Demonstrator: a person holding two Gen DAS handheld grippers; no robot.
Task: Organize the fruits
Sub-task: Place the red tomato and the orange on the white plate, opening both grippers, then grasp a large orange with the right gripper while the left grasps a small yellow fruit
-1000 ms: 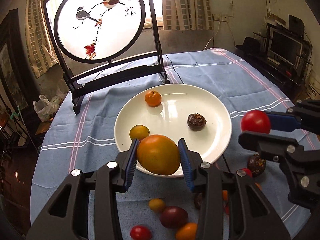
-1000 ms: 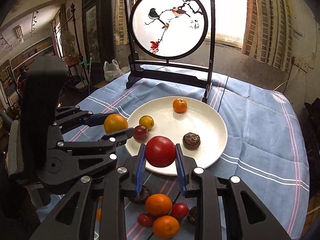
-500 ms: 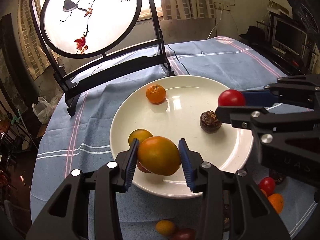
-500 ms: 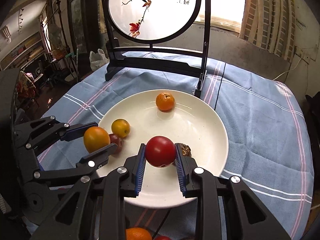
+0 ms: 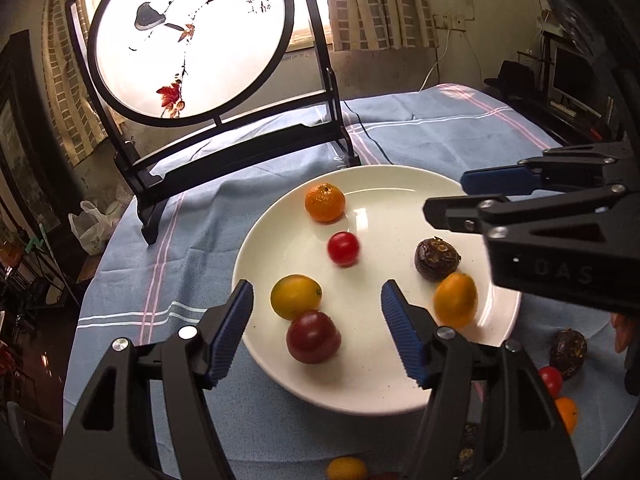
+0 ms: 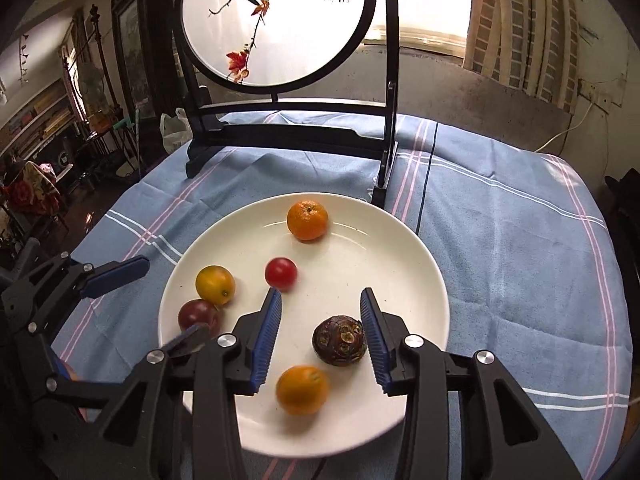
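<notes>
A white plate [image 5: 400,384] [image 6: 416,264] on the blue cloth holds several fruits. A mandarin [image 5: 324,202] [image 6: 307,219] lies at the back, a red tomato [image 5: 343,248] [image 6: 281,273] in the middle, a yellow fruit [image 5: 295,296] [image 6: 215,284] and a dark red fruit [image 5: 313,336] [image 6: 199,315] at the left. A brown wrinkled fruit [image 5: 437,254] [image 6: 339,340] and an orange fruit [image 5: 456,299] [image 6: 302,389] lie at the right. My left gripper [image 5: 318,334] is open and empty over the plate's near edge. My right gripper [image 6: 320,336] [image 5: 452,196] is open and empty above the plate.
A black-framed round bird screen [image 5: 188,40] [image 6: 280,20] stands behind the plate. More loose fruits [image 5: 568,352] lie on the cloth at the right and near edge in the left wrist view. A dark cable [image 5: 372,140] runs across the cloth.
Both grippers have opened. The left let go of the orange fruit and the right let go of the red tomato; both now lie on the plate, blurred as if still rolling.
</notes>
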